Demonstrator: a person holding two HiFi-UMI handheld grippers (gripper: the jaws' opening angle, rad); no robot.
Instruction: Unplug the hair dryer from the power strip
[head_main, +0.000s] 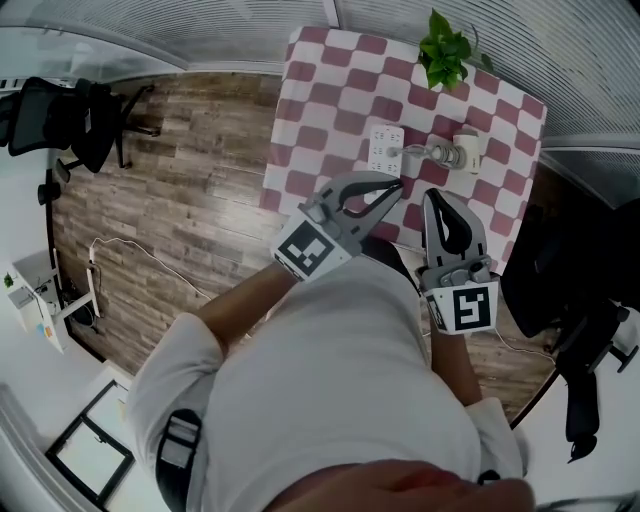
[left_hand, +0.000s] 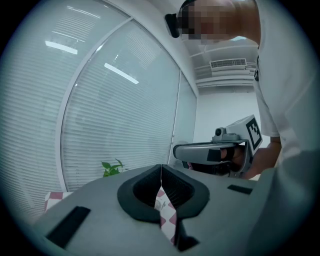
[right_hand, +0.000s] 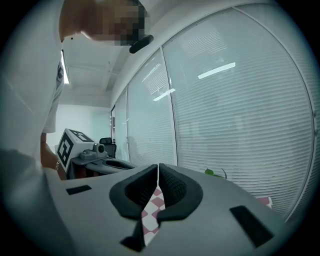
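A white power strip (head_main: 385, 147) lies on the table with the red-and-white checked cloth (head_main: 330, 100). A plug and grey cord (head_main: 415, 152) run from it to the white hair dryer (head_main: 465, 150) to its right. My left gripper (head_main: 397, 183) hovers just short of the strip, jaws shut and empty. My right gripper (head_main: 433, 194) hangs beside it, nearer the hair dryer, also shut with nothing held. In the left gripper view the left gripper (left_hand: 160, 170) has its pads together; in the right gripper view the right gripper (right_hand: 158, 167) is the same. Only a sliver of cloth shows past each.
A green potted plant (head_main: 445, 50) stands at the table's far edge by the window blinds. Black office chairs stand at the left (head_main: 70, 115) and right (head_main: 565, 270). Wooden floor (head_main: 190, 190) lies left of the table.
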